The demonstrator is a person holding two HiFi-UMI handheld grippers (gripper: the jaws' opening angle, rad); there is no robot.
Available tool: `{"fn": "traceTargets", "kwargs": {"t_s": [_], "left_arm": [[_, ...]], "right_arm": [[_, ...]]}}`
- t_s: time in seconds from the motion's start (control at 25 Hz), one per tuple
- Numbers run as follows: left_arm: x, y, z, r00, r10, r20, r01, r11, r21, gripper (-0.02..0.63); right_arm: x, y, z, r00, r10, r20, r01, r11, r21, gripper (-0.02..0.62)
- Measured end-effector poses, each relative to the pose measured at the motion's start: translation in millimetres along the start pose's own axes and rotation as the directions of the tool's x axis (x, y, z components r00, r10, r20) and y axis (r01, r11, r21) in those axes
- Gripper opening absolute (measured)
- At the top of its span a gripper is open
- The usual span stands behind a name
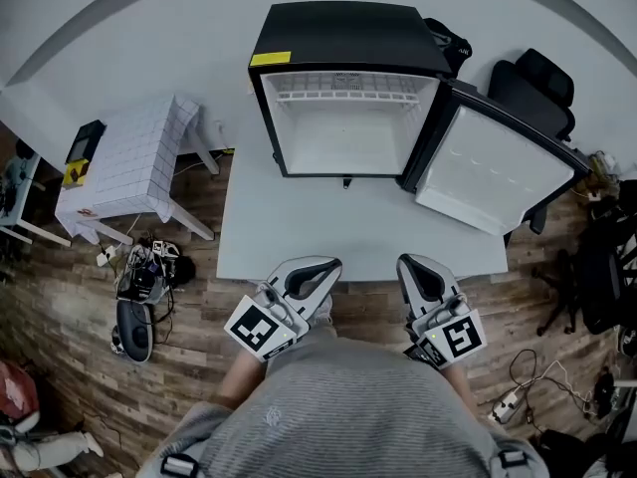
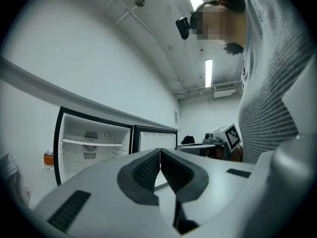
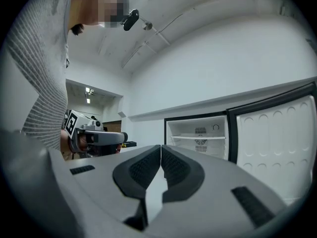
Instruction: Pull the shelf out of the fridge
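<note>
**A:** Where do you stand with it?

**B:** I have both claws low at the near edge of the table (image 1: 299, 237), well apart from the fridge (image 1: 348, 36). The left gripper (image 1: 317, 267) is pinched fully together, pads meeting, with nothing between them. The right gripper (image 1: 416, 265) is the same, closed and empty. The white wire shelf (image 1: 343, 86) sits in its slot high in the fridge cavity, and the rest of the cavity looks bare.

**A:** What worries you?

**B:** The jaws, first. If I reach in like this, the closed tips will only butt against the shelf's front edge, so I have to spread them before I get there. I also judge that the thin edge gives little to bite on. A shallow pinch could slip off mid-pull.

**A:** And the door?

**B:** The door (image 1: 493, 172) hangs open on the right, angled toward me. My right claw's way in runs close by its inner edge, and a wide swing could knock it.

**A:** Anything else?

**B:** Uneven pulling. If one side leads, I expect the shelf to skew and wedge in its side grooves. If I tug harder then, the whole fridge might slide across the table toward me. And once the shelf clears the grooves it loses its support, so a weak grip on either side would let it tip and drop.
</note>
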State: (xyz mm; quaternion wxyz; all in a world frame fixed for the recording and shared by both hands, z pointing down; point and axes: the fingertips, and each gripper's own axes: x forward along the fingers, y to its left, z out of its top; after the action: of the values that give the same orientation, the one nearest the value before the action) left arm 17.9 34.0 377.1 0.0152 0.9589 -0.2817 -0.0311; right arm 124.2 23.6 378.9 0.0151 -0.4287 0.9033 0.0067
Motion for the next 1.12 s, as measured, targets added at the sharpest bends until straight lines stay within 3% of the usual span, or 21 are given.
{"fn": "traceTargets", "kwargs": {"t_s": [0.56,1.12], "left_arm": [[40.3,104.4,7.2,0.999,-0.043,-0.007,0.043,0.999,0.008,0.012],[62.6,152.0,7.3,0.992,-0.123,0.007,0.122,0.992,0.004,0.012]], "right_arm": [[98.9,-48.4,-0.3,0.999,-0.03,-0.018,0.029,1.0,-0.004,0.014],[144.7,-67.0,-1.3,0.996,-0.081,-0.025,0.08,0.997,-0.023,0.014]]}}
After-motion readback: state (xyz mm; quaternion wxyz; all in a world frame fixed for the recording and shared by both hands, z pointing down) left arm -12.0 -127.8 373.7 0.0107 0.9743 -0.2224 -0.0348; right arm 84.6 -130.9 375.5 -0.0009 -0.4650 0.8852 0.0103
